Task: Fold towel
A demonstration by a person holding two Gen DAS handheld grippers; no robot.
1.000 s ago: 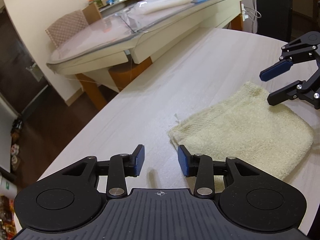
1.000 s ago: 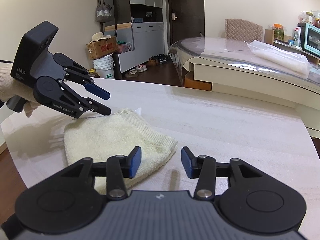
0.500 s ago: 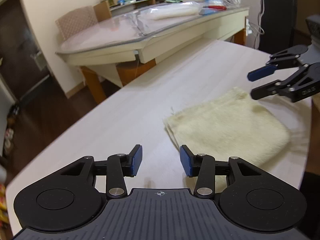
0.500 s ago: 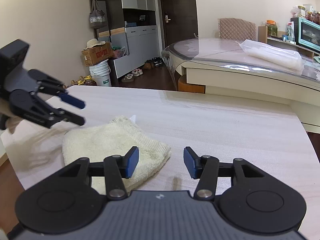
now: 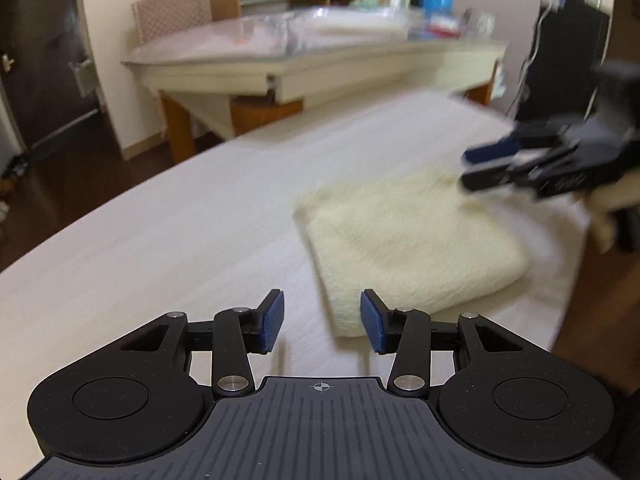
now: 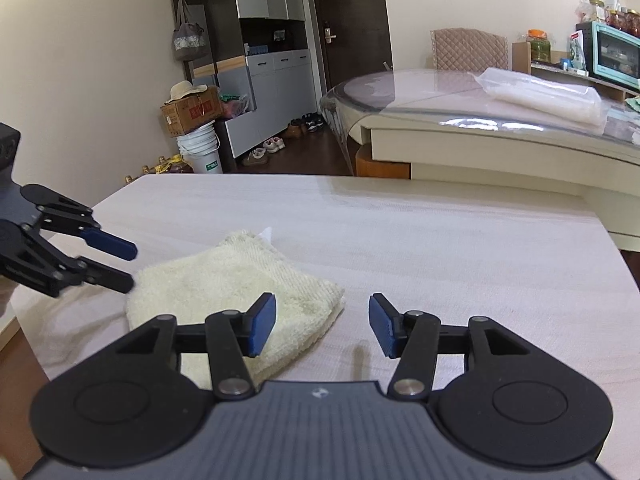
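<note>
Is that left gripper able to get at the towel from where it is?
Probably yes. The left gripper is open, the folded towel's near corner lies just beyond its right finger, and nothing sits between them on the table.

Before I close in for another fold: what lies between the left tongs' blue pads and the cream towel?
Only bare pale wood-grain table, seen in the left wrist view. The open left tongs stand just short of the folded cream terry towel.

A pale wood-grain table (image 6: 440, 248) carries one thing: a cream towel (image 6: 236, 280), folded flat and lying toward seven o'clock in the right wrist view. A small white tag, perhaps, peeks out at its far corner.
</note>
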